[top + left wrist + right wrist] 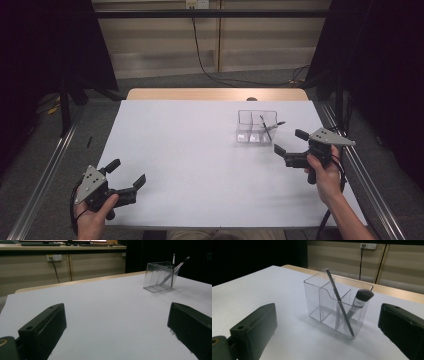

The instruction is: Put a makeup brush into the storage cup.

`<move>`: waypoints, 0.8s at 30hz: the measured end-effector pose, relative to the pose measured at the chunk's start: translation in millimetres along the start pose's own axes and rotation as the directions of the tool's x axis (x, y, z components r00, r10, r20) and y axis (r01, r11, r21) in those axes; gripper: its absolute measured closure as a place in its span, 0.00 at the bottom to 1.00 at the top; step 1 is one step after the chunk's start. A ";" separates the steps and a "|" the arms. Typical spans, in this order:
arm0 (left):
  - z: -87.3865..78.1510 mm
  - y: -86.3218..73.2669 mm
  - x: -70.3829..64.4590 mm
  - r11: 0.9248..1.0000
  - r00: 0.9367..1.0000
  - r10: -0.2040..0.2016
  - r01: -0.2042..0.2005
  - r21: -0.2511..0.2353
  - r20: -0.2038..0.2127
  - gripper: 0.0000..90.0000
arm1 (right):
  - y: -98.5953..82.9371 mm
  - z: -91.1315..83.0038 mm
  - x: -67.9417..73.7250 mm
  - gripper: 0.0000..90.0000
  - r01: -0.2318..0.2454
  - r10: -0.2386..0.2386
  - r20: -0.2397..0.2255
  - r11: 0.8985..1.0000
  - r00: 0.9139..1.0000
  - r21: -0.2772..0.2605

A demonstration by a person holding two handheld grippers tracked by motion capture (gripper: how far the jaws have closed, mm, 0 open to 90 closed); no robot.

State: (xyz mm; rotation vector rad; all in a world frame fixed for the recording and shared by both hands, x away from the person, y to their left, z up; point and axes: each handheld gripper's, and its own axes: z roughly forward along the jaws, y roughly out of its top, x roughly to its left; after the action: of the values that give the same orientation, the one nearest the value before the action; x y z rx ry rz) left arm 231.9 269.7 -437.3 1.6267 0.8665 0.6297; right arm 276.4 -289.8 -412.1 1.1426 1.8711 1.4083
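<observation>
White table [200,165] fills the room's middle, dark curtains at both sides. Near its front left corner the left gripper [126,176] sits with jaws wide apart, holding nothing. Far right stands a clear organizer [256,127], a pencil [339,300] and a brush [360,300] leaning in one end compartment. Just beside it, the right gripper [289,142] gapes empty
</observation>
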 end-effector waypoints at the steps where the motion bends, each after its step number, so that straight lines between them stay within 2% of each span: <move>1: -0.2 0.0 -0.1 1.000 1.000 -0.002 0.002 -0.002 0.001 0.02 | 0.0 0.0 0.0 0.02 0.000 0.000 0.000 1.000 1.000 0.000; 10: 0.6 0.0 -0.9 1.000 1.000 0.006 -0.006 0.004 0.004 0.02 | -15.7 -20.3 2.8 0.02 0.004 -0.005 0.033 1.000 0.999 0.001; 14: 0.4 -0.1 -0.4 1.000 1.000 0.007 -0.007 0.004 0.000 0.02 | -20.7 -27.4 3.2 0.02 0.001 -0.001 0.028 1.000 1.000 -0.005; 18: 1.6 0.1 -1.3 1.000 1.000 0.009 -0.009 0.004 0.002 0.02 | -25.8 -33.0 3.8 0.02 -0.007 0.007 0.046 1.000 0.999 -0.007; 24: 1.4 -0.1 -0.6 1.000 1.000 0.008 -0.008 0.006 0.000 0.02 | -36.8 -39.9 11.0 0.02 -0.002 0.002 0.047 1.000 0.999 0.007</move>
State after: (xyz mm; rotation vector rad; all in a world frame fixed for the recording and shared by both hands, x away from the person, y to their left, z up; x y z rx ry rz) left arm 232.6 268.4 -437.7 1.6359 0.8633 0.6337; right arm 227.3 -303.8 -433.4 1.1717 1.8445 1.3650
